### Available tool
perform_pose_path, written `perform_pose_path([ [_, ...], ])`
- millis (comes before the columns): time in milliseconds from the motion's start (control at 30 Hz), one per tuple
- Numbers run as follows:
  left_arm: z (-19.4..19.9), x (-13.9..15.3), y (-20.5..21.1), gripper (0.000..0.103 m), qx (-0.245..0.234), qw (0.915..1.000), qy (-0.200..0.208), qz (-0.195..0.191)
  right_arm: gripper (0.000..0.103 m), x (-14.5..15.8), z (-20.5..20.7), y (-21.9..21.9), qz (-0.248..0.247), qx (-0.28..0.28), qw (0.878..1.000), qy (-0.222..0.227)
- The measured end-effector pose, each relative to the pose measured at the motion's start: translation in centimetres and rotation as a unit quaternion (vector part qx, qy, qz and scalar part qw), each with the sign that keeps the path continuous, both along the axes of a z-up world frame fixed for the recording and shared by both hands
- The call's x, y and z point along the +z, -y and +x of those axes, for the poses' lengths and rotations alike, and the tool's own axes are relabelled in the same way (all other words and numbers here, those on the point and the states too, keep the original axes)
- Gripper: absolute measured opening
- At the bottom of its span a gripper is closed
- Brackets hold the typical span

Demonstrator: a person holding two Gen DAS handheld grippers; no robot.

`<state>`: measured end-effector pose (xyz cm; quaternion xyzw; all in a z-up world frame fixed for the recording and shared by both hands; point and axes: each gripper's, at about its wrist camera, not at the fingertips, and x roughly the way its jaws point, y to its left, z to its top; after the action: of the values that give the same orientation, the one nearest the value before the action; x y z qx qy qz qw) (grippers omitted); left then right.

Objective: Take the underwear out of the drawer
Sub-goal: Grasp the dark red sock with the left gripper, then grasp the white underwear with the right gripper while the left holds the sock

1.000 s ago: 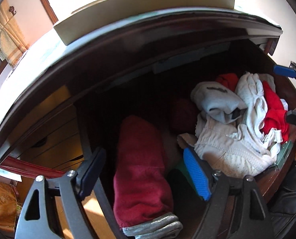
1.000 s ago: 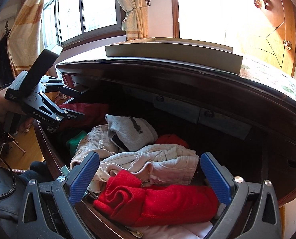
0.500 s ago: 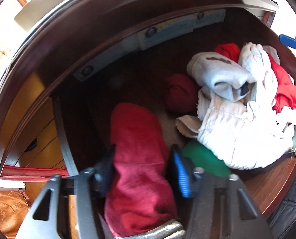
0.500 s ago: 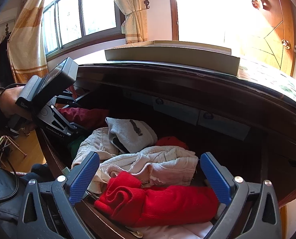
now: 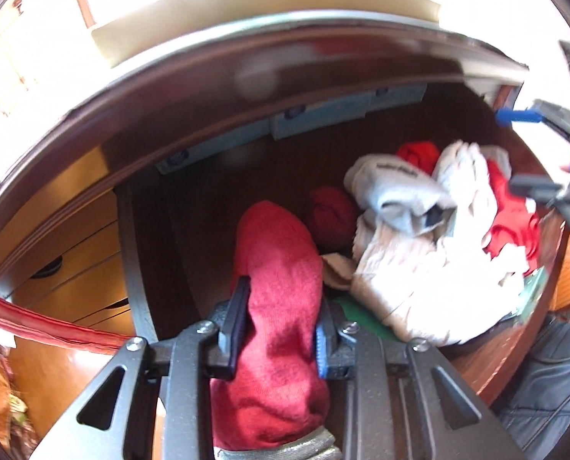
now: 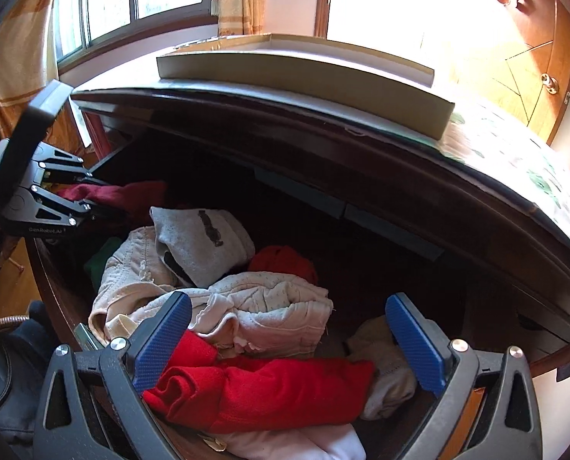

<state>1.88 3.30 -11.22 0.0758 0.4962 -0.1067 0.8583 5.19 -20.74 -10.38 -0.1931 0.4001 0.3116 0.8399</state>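
Jaws of left gripper (image 5: 279, 326) clamped on dark red underwear (image 5: 277, 268), over drawer (image 5: 515, 345)

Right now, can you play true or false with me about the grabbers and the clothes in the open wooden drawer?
1. The left gripper is shut on the dark red knitted garment. True.
2. The right gripper is squeezing the bright red cloth. False: its jaws stand wide open, and the cloth lies between them ungripped.
3. A grey folded garment with a dark print lies on the pile of pale clothes. True.
4. The dark wooden drawer holds only one garment. False: it holds several, red, grey, cream and green.
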Motion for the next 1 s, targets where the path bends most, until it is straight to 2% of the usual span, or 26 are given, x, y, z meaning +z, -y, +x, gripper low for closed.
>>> perform_pose_path([
  [133,-0.6,0.5,-0.3,0.025,0.014,0.9992,0.018,-0.033,0.102,-1.4,1.7,-0.9,-0.027,0.008,0.998,-0.052],
  [533,-0.2,2.1,-0.8,0.025,0.036,0.9936,0.046,-0.096,0.102,-3.6,4.4,-2.4,-0.06,0.037,0.987,-0.143],
  [700,-0.6,2.6,-0.8,0.025,0.045,0.9917,0.06,-0.104,0.082,-4.6,5.4,-1.5,-0.034,0.034,0.979,-0.196],
  [767,-0.8,2.7,-1.0,0.025,0.05,0.9906,0.065,-0.11,0.069,-4.5,5.7,-0.9,-0.014,0.036,0.978,-0.206],
  [800,-0.9,2.8,-1.0,0.025,0.052,0.9901,0.067,-0.112,0.065,-4.4,6.1,-0.2,-0.005,0.04,0.977,-0.208],
  [867,-1.3,3.0,-1.2,0.025,0.057,0.9892,0.075,-0.112,0.049,-4.2,6.1,0.4,0.014,0.045,0.977,-0.208],
  [1000,-2.0,3.5,-1.8,0.025,0.067,0.9868,0.089,-0.117,0.039,-3.2,5.5,1.3,0.028,0.054,0.981,-0.183],
])
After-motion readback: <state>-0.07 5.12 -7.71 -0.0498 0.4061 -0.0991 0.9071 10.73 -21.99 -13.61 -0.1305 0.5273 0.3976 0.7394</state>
